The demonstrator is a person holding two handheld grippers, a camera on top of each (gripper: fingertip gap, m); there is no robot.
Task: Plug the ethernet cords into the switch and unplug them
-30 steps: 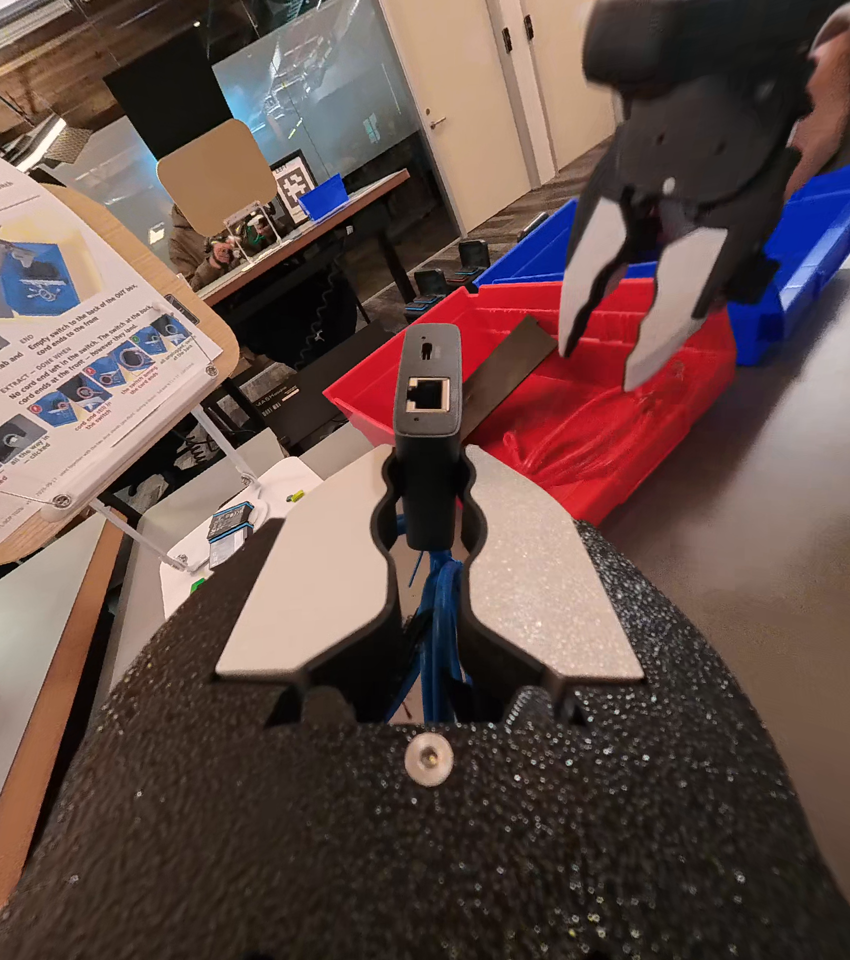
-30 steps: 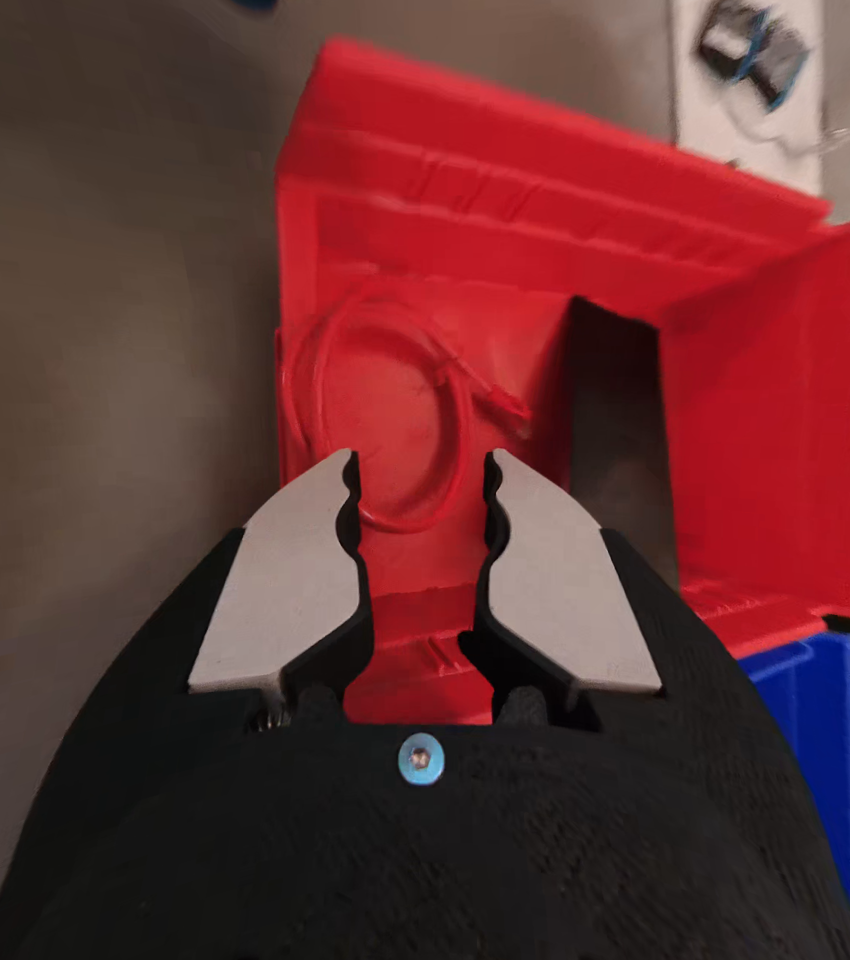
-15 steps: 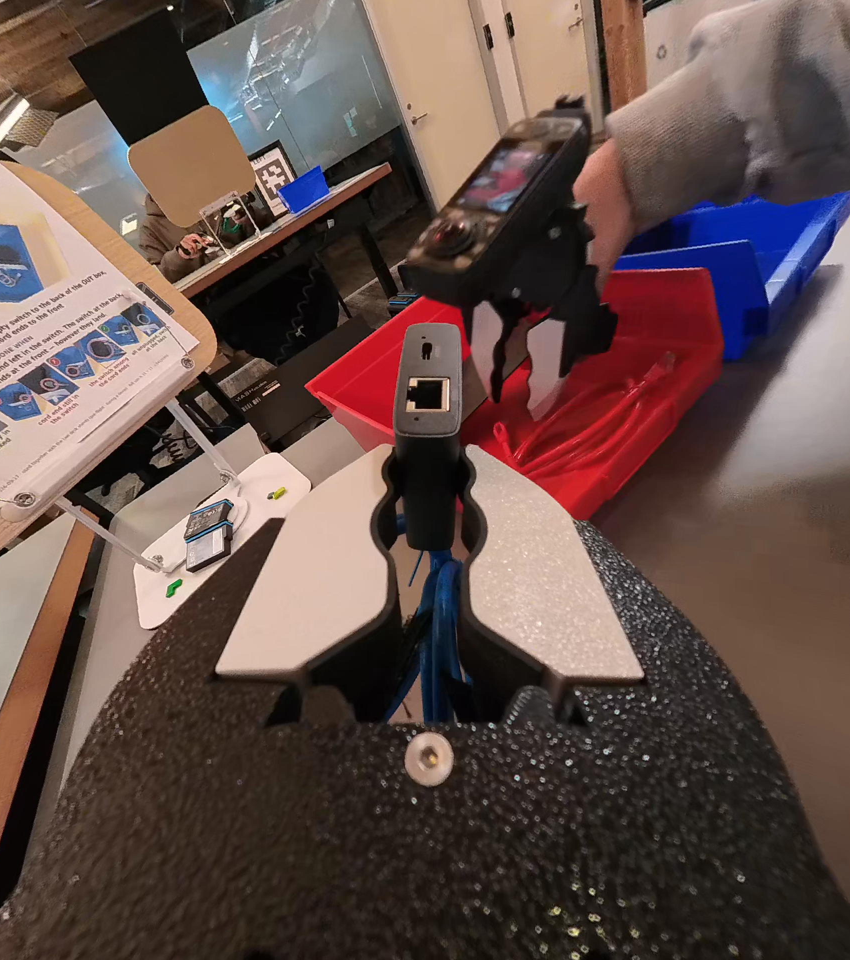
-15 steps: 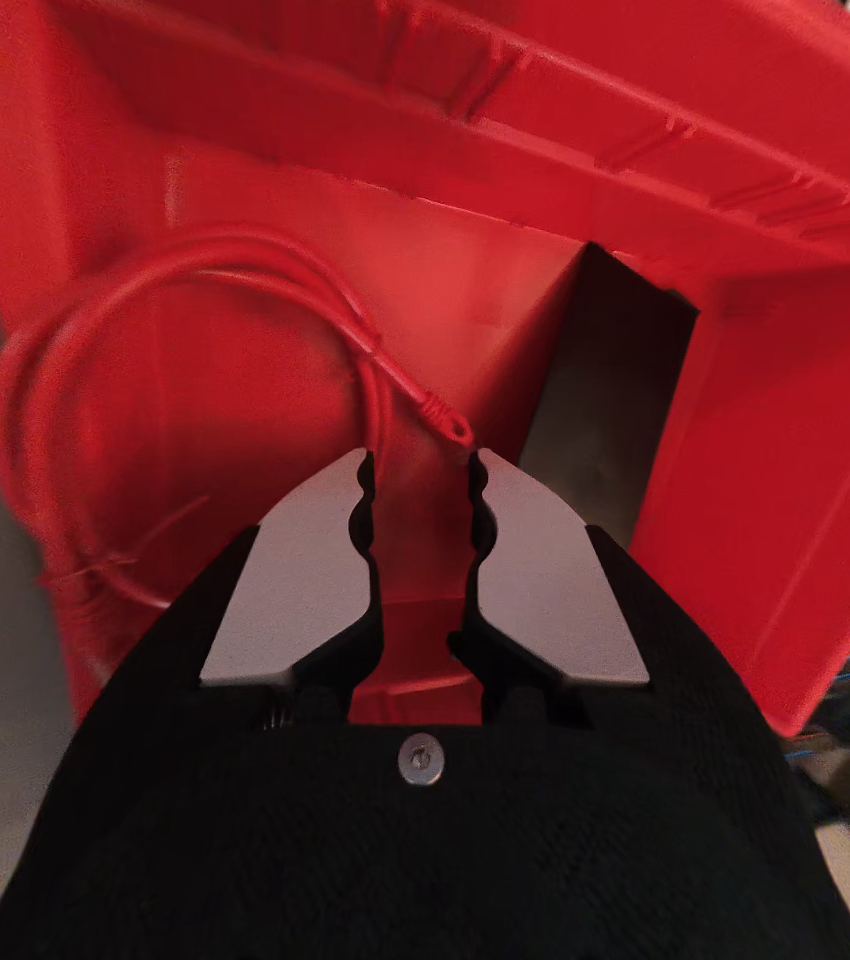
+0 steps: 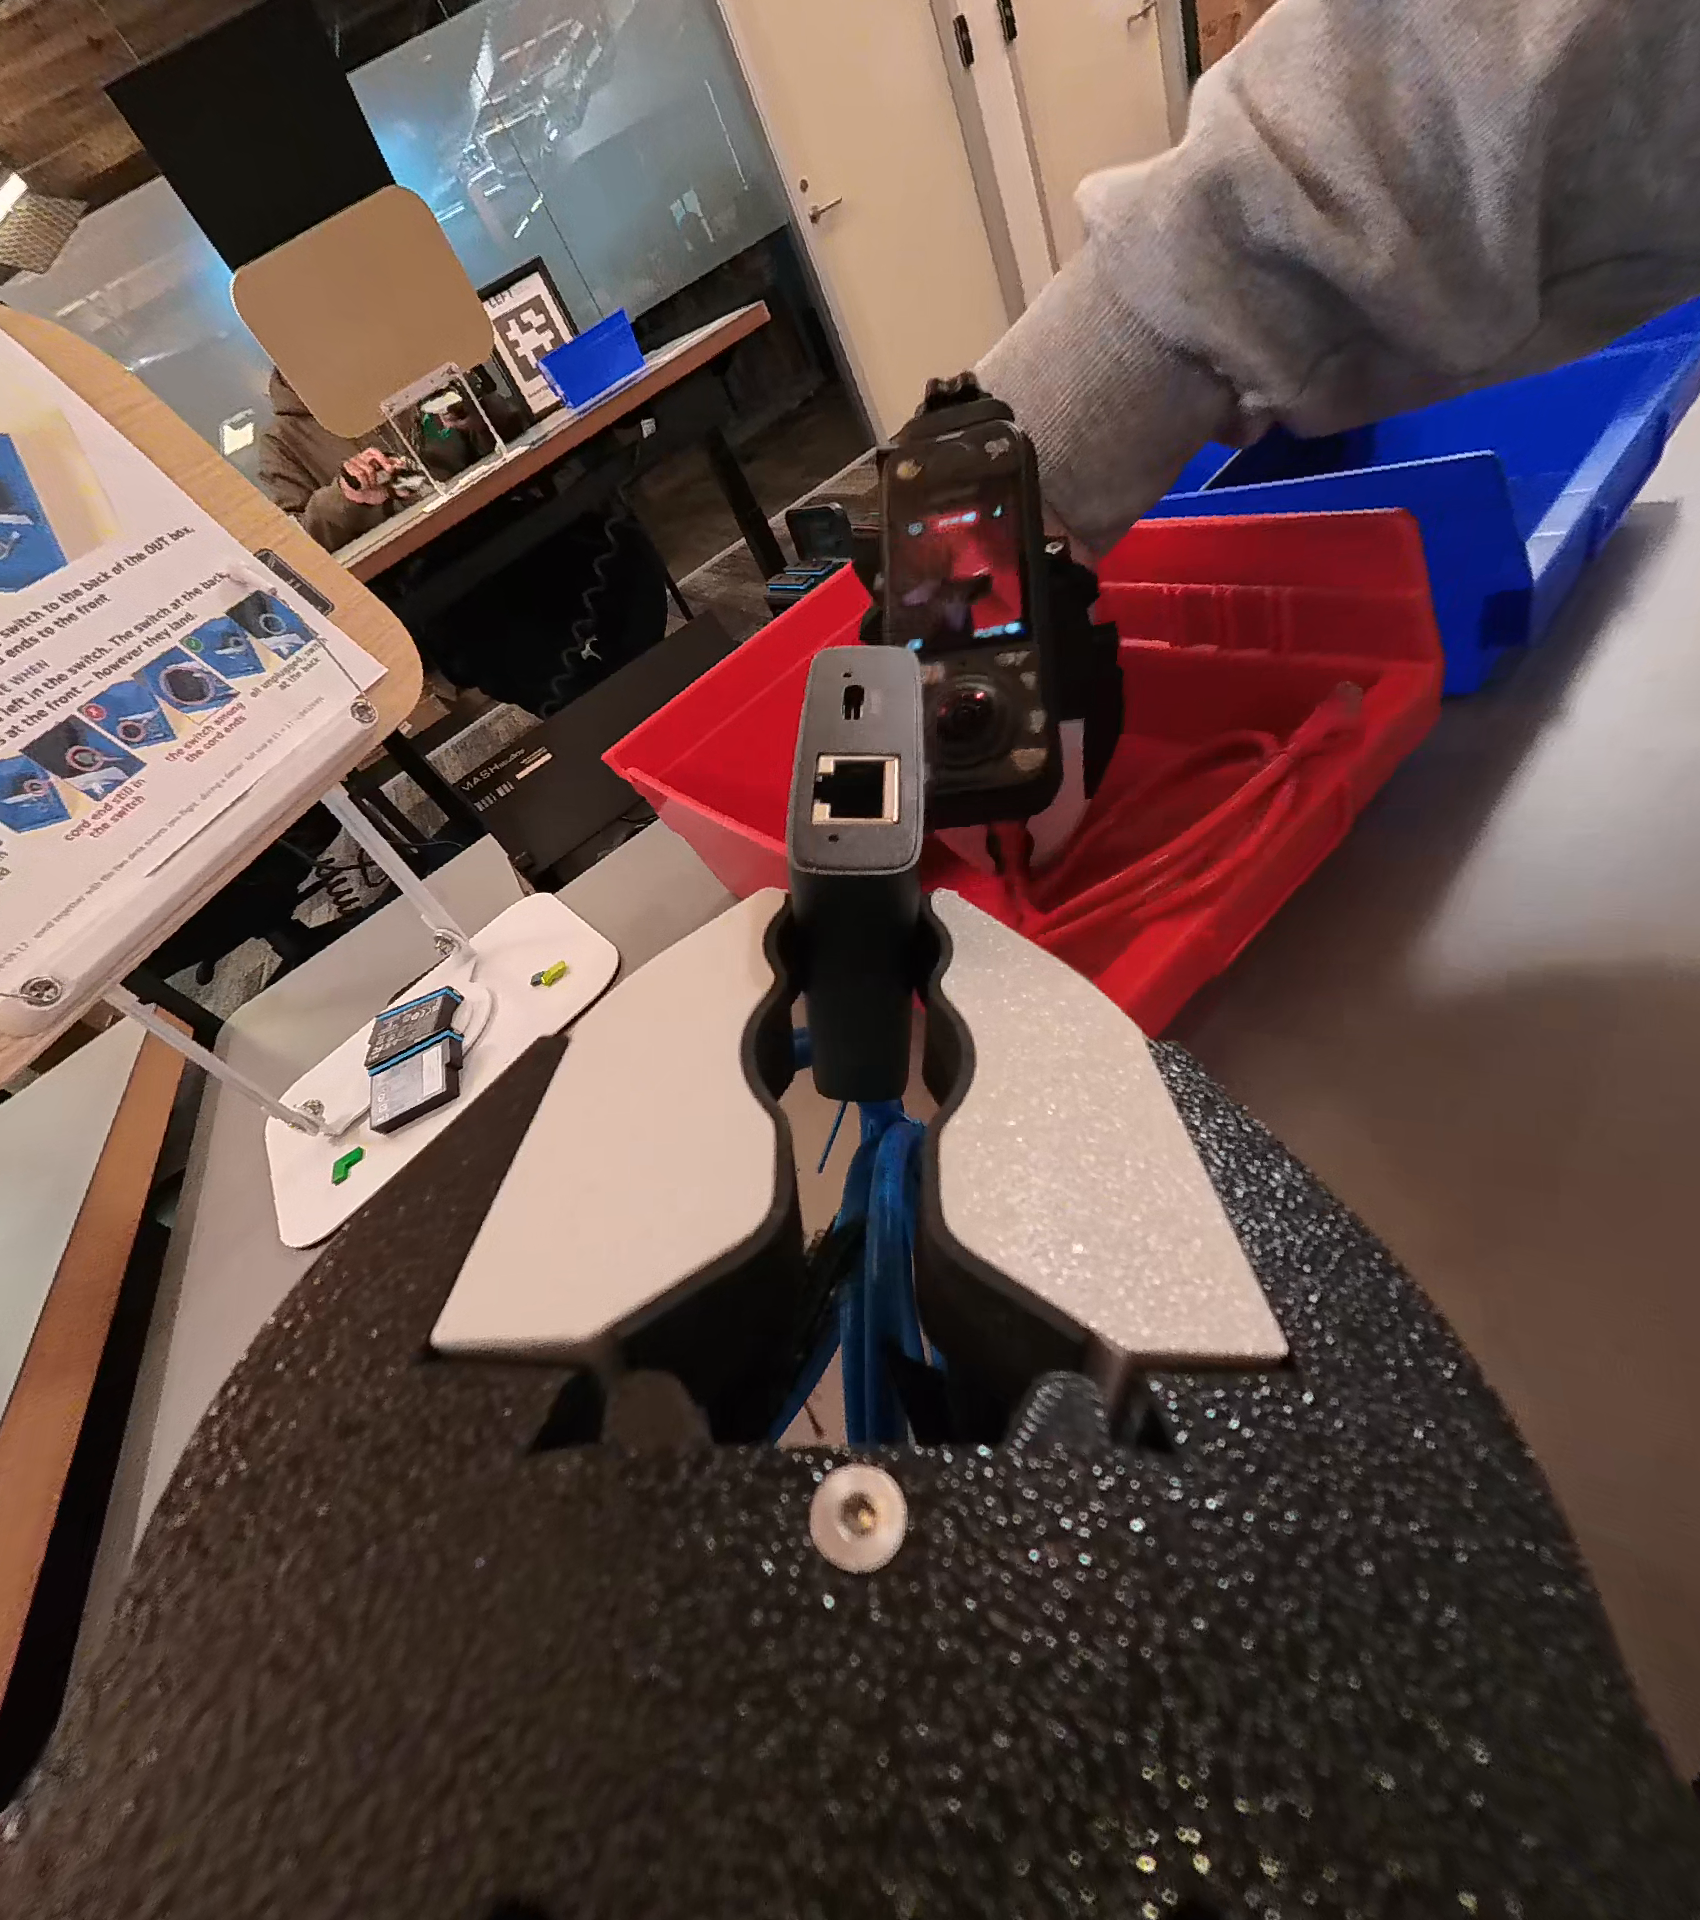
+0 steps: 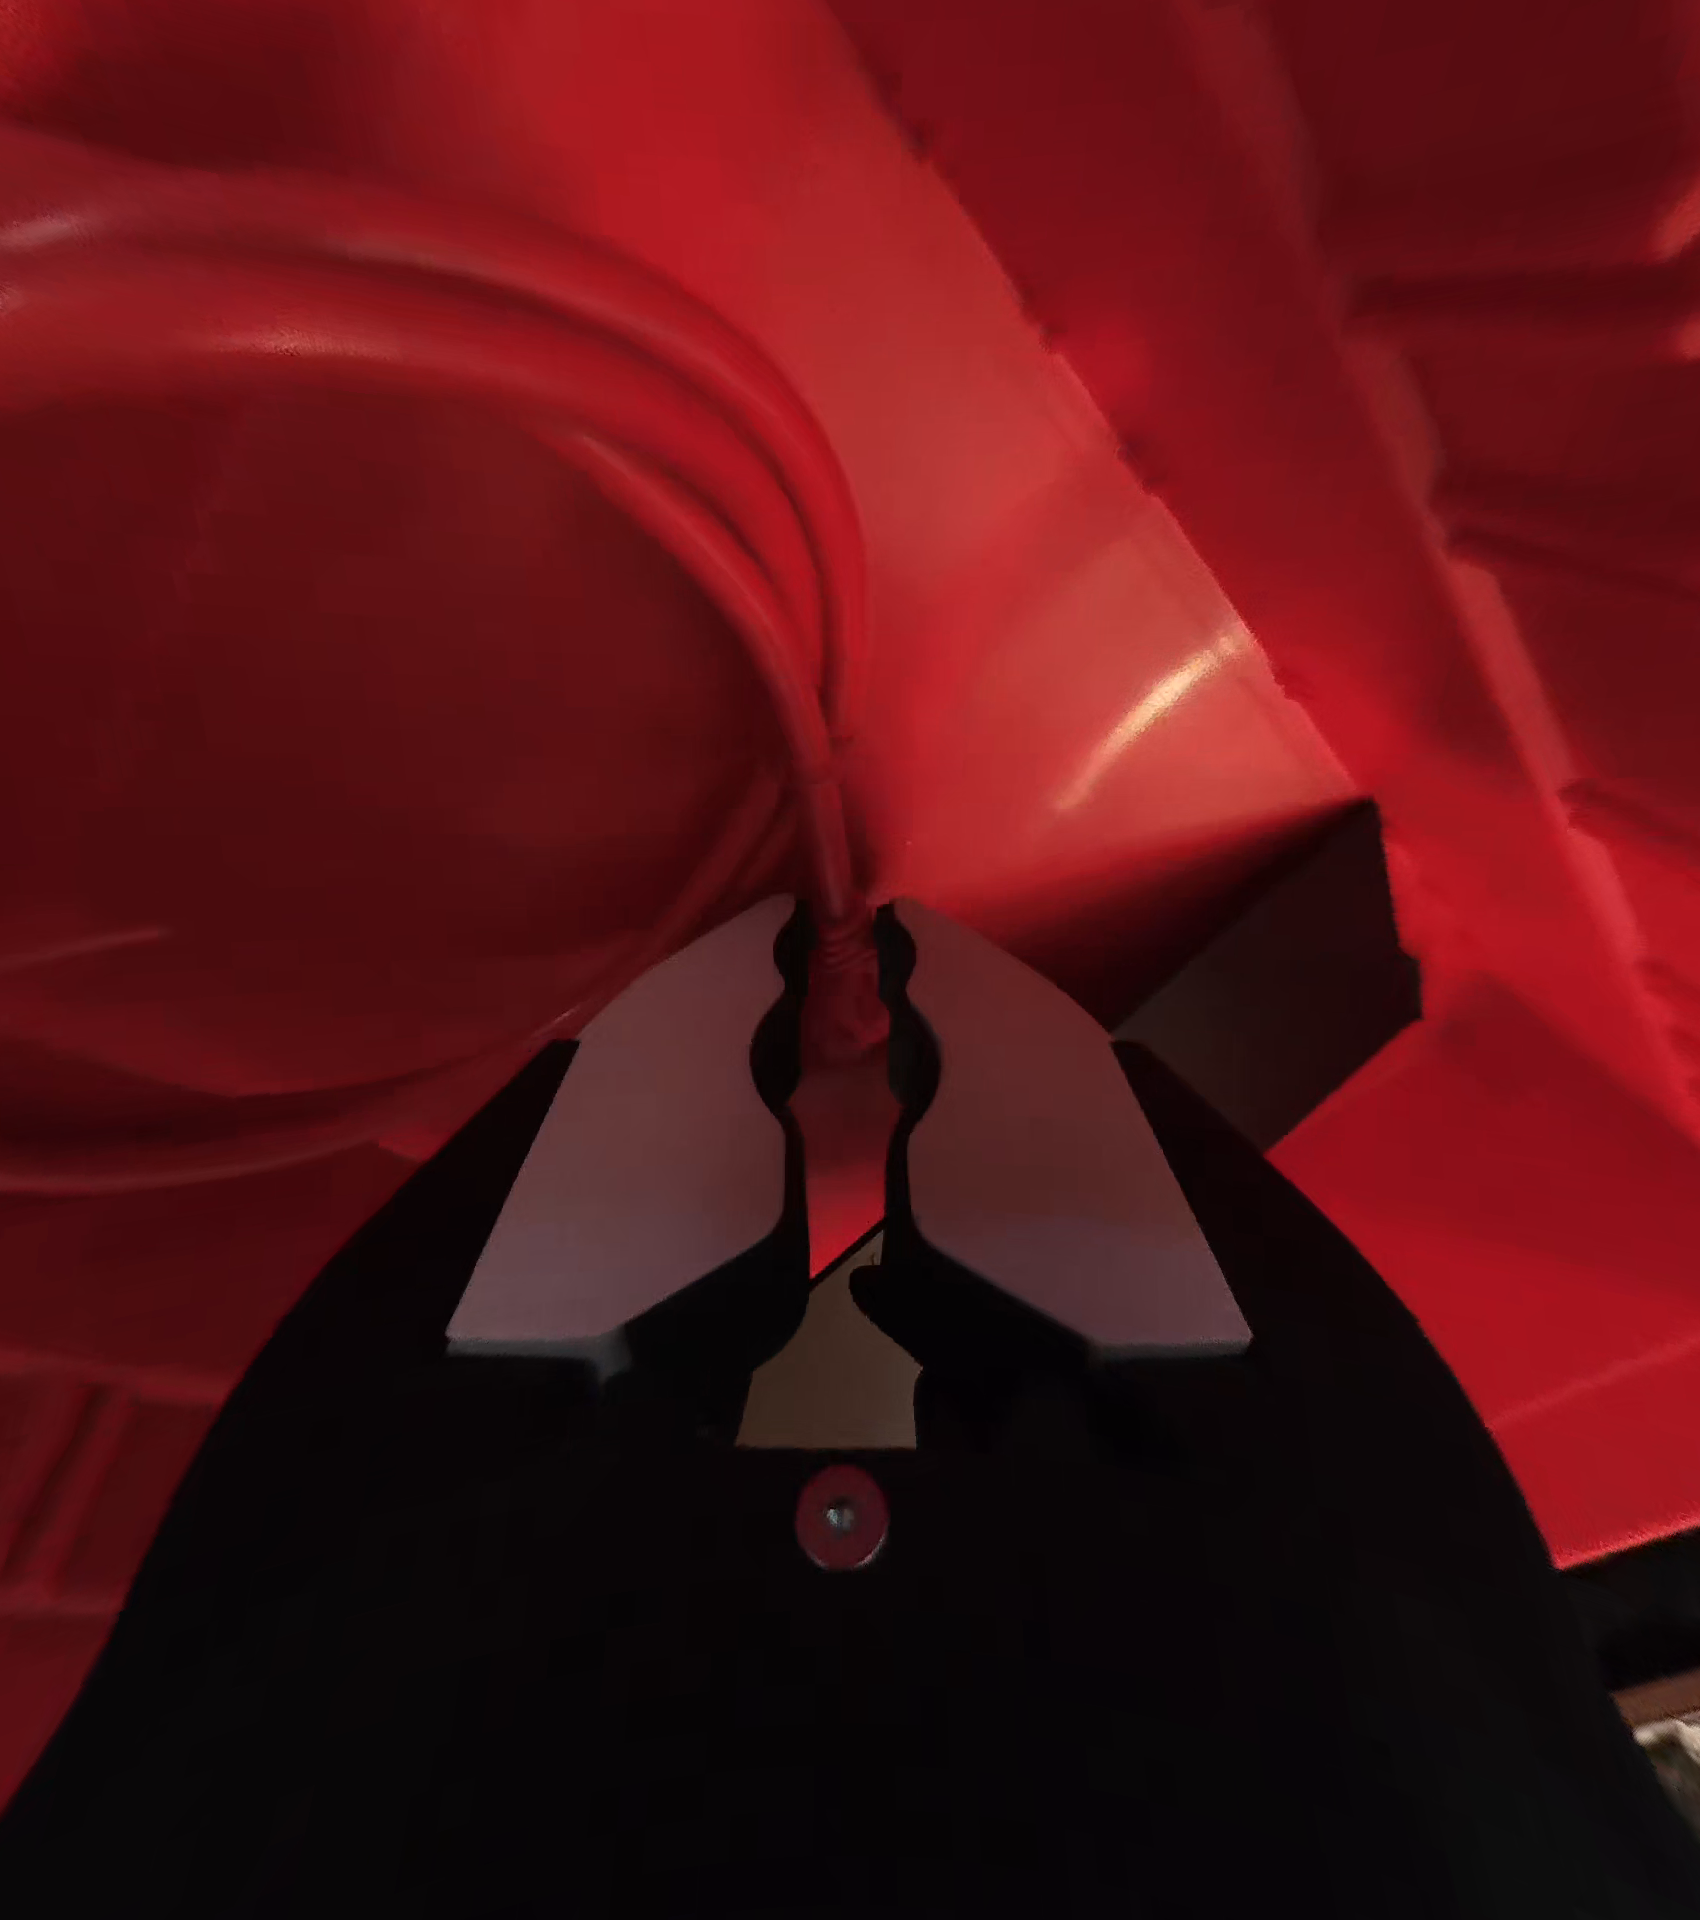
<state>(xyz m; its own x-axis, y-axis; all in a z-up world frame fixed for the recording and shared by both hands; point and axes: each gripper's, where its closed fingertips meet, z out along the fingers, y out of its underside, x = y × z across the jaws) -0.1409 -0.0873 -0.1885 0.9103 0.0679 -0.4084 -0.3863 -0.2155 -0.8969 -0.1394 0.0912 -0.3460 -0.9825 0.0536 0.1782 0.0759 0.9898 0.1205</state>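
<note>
Left wrist view: our left gripper [image 5: 856,997] clamps a black switch [image 5: 856,821] upright, pads tight on both sides, its open port facing the cam; blue cords [image 5: 882,1247] hang below betw. the fingers. Beyond it, our right gripper [image 5: 1033,831] dips into the red bin [image 5: 1272,582] on the grey table [image 5: 1552,935], w/ a blue bin [image 5: 1511,499] behind. Right wrist view: we see the jaws nearly closed, pinching the boot end of a red ethernet cord [image 6: 841,997] whose coil lies on the bin floor.
</note>
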